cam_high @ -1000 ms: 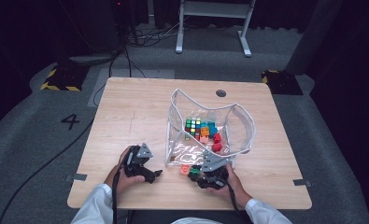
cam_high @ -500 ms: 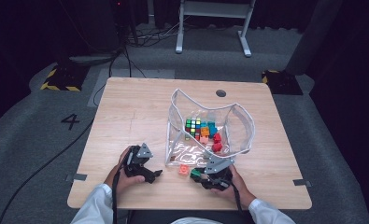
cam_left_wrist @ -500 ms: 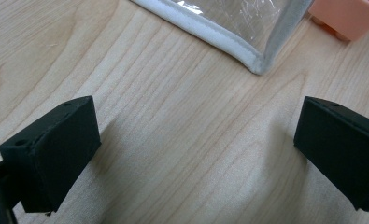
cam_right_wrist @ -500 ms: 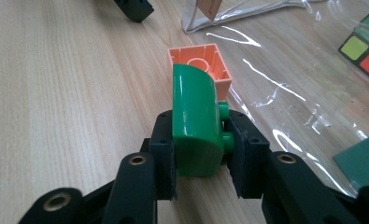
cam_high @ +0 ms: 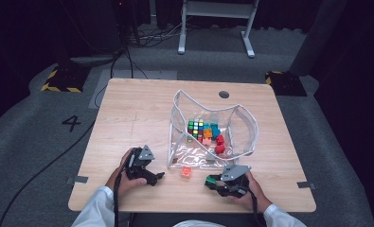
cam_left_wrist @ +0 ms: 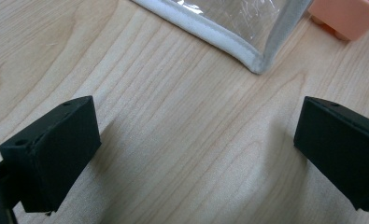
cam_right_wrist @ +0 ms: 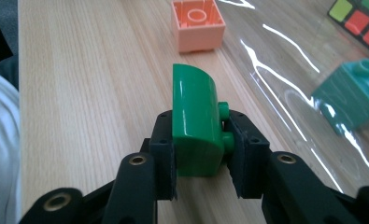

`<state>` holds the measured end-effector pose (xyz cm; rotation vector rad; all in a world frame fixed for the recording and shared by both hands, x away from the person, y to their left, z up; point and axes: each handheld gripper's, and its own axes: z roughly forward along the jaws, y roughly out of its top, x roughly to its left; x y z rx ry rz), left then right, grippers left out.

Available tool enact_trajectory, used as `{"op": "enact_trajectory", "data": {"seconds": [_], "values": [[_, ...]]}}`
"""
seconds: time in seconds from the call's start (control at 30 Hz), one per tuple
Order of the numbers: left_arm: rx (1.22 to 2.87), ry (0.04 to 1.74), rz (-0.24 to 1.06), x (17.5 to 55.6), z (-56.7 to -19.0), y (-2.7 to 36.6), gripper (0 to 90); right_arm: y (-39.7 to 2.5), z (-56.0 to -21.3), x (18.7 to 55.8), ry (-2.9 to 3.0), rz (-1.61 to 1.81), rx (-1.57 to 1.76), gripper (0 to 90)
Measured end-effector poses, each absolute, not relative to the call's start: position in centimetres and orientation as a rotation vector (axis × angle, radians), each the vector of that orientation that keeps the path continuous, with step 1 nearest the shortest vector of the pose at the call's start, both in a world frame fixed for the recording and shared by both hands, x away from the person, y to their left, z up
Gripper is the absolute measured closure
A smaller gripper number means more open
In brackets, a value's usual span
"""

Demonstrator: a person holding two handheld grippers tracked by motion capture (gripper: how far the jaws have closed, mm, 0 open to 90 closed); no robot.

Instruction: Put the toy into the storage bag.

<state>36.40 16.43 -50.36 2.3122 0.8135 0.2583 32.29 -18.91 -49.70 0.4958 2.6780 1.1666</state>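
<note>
My right gripper [cam_right_wrist: 200, 140] is shut on a green rounded toy brick [cam_right_wrist: 194, 123], held just above the table near its front edge; in the high view that gripper [cam_high: 212, 181] has the green brick [cam_high: 211, 179] at its tip. An orange brick [cam_right_wrist: 197, 23] lies upside down on the wood ahead of it, also the orange brick [cam_high: 186, 172] in the high view. My left gripper [cam_left_wrist: 196, 154] stands open over bare wood near a corner of the clear plastic bag [cam_left_wrist: 229, 28]. In the high view the left gripper [cam_high: 151, 177] rests at the front left of the bag [cam_high: 213, 130].
The clear bag holds a colour cube [cam_high: 195, 128] and several small bricks in red, orange and teal [cam_high: 214, 137]. A teal brick [cam_right_wrist: 352, 95] and the cube [cam_right_wrist: 359, 18] show through the plastic. The table [cam_high: 128, 113] has a round hole [cam_high: 224, 94] at the back.
My right gripper has drawn back toward the front edge with the green brick, leaving the orange brick on the table. The left gripper has stayed put.
</note>
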Motion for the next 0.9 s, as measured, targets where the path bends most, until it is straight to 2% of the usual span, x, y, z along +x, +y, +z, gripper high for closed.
{"op": "enact_trajectory", "data": {"seconds": [0.43, 0.9], "values": [[2.312, 0.807, 0.273, 36.5, -50.3, 16.4, 0.4, -24.2, -49.5, 32.1, 2.638, 1.179, 0.543, 66.5], [2.312, 0.808, 0.272, 36.5, -50.3, 16.4, 0.4, -29.7, -49.0, 32.6, 2.525, 1.128, 0.742, 66.4]]}}
